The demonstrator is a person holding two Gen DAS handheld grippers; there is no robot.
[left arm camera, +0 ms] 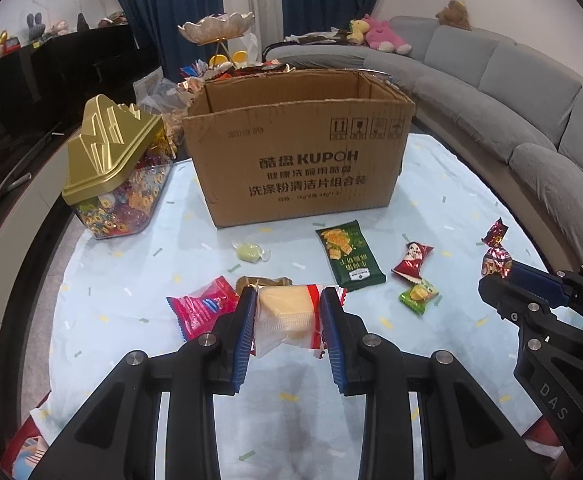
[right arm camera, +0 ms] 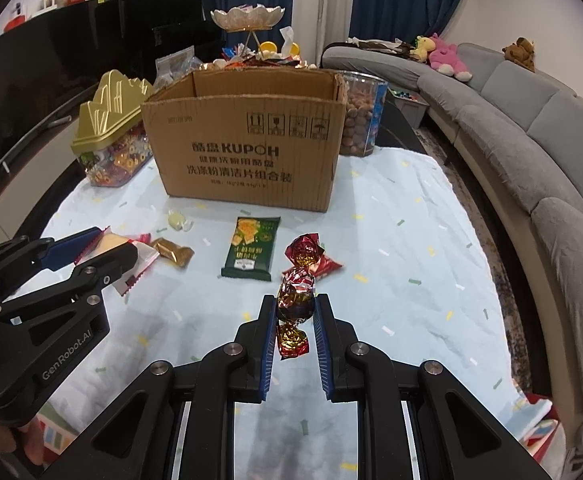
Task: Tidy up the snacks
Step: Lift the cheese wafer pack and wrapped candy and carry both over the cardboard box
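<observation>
My left gripper point(left arm camera: 287, 300) is shut on a clear-wrapped yellow cake point(left arm camera: 287, 314) with red trim, held above the table. It shows from the side in the right wrist view point(right arm camera: 103, 242). My right gripper point(right arm camera: 294, 306) is shut on a red-and-gold foil candy point(right arm camera: 295, 300), also seen in the left wrist view point(left arm camera: 496, 258). An open cardboard box point(left arm camera: 299, 160) stands behind, also in the right wrist view point(right arm camera: 247, 152). Loose snacks lie on the cloth: a green cracker pack point(left arm camera: 349, 256), a red packet point(left arm camera: 411, 260), a green candy point(left arm camera: 418, 296), a pale green candy point(left arm camera: 249, 252), a pink packet point(left arm camera: 203, 306).
A gold-lidded candy jar point(left arm camera: 111, 176) stands left of the box. A clear tub of nuts point(right arm camera: 361, 116) stands right of it. A tiered dish point(right arm camera: 247, 20) with snacks is behind. A grey sofa point(right arm camera: 531, 140) curves along the right. A brown wrapped snack point(right arm camera: 171, 252) lies near my left gripper.
</observation>
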